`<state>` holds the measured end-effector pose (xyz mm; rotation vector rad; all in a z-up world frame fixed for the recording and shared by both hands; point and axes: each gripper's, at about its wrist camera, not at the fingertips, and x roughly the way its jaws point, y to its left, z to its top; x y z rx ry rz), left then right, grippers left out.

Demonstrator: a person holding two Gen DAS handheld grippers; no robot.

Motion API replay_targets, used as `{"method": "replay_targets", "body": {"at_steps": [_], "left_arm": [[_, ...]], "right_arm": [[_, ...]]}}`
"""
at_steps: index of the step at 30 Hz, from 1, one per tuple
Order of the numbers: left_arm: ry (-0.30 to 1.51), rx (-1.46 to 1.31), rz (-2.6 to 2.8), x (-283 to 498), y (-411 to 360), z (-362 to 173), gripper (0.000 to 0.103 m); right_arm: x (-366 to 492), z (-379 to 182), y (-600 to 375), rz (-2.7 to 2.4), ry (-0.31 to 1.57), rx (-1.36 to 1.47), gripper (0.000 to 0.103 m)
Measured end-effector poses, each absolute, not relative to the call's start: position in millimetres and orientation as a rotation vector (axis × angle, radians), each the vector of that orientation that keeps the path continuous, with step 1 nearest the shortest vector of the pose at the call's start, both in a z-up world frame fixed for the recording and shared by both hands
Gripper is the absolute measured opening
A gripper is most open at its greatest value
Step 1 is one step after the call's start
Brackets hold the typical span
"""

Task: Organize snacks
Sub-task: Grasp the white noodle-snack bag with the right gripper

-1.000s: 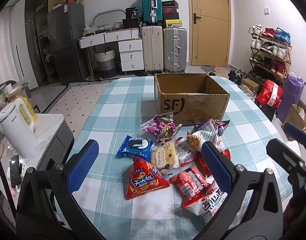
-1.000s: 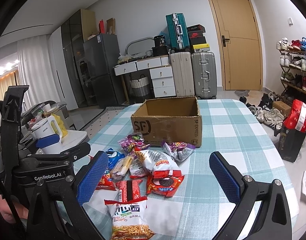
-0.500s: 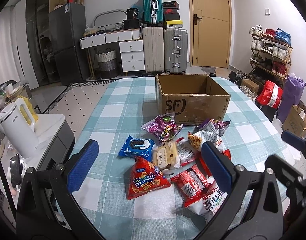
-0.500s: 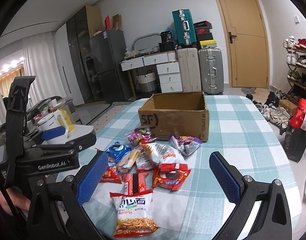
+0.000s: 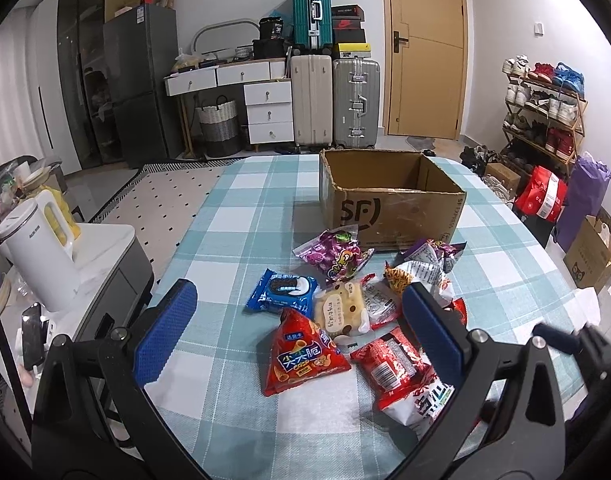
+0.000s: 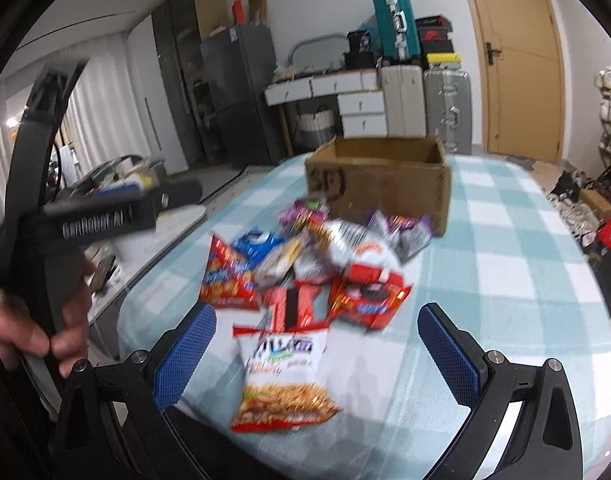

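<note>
A pile of snack packets lies on the checked tablecloth (image 5: pixel 233 240) in front of an open cardboard box (image 5: pixel 389 204). Nearest the left gripper (image 5: pixel 301 328) are a red triangular chip bag (image 5: pixel 301 356), a blue cookie pack (image 5: pixel 283 290) and a yellow cake pack (image 5: pixel 339 310). The left gripper is open and empty above the table's near edge. In the right wrist view, which is blurred, the right gripper (image 6: pixel 317 344) is open and empty, with a white noodle-snack bag (image 6: pixel 283 380) lying between its fingers' line. The box (image 6: pixel 379 176) stands behind the pile.
A white kettle (image 5: pixel 37 256) stands on a side cabinet left of the table. Suitcases (image 5: pixel 333 100), drawers and a door are at the back. A shoe rack (image 5: pixel 545 108) and bags stand right of the table. The left gripper's handle and hand (image 6: pixel 37 240) show in the right wrist view.
The right gripper has moved forward and down toward the snack pile, with motion blur now. The left gripper has barely moved. Both stay open.
</note>
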<state>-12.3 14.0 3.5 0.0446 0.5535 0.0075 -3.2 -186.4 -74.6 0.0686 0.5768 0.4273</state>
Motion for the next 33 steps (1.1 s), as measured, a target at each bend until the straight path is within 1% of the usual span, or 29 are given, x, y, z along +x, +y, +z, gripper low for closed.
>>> {"method": "replay_targets", "body": {"at_steps": [2,8,16,29,31,32,33], "left_arm": [[0.595,0.025,0.005,-10.7,16.2,0.7,0.102],[0.627,0.024,0.015,-9.8,23.5,-3.8,0.102],[0.632,0.044,0.048,-8.7,34.1,-8.3,0.102],[0.634,0.055,0.075,-3.6,41.7,-16.2,0.102],[0.636,0.064,0.080,-3.4,44.1,-16.0,0.102],[0.638,0.063,0.081,-2.8,45.4,-16.8,0.102],[0.641,0.067,0.084,-2.5,46.3,-16.8,0.102]], "right_arm": [[-3.7,-81.4,-182.8,0.447,0.600,0.072,0.103],[2.0,-100.4,-167.9,0.491,0.658,0.063,0.103],[15.4,-125.3,-152.8,0.529,0.735,0.048,0.103],[31.2,-143.6,-143.3,0.558,0.785,0.050,0.103],[31.9,-144.3,-142.5,0.558,0.782,0.046,0.099],[32.3,-144.9,-141.9,0.558,0.780,0.043,0.094],[32.7,-145.4,-141.6,0.557,0.782,0.042,0.085]]}}
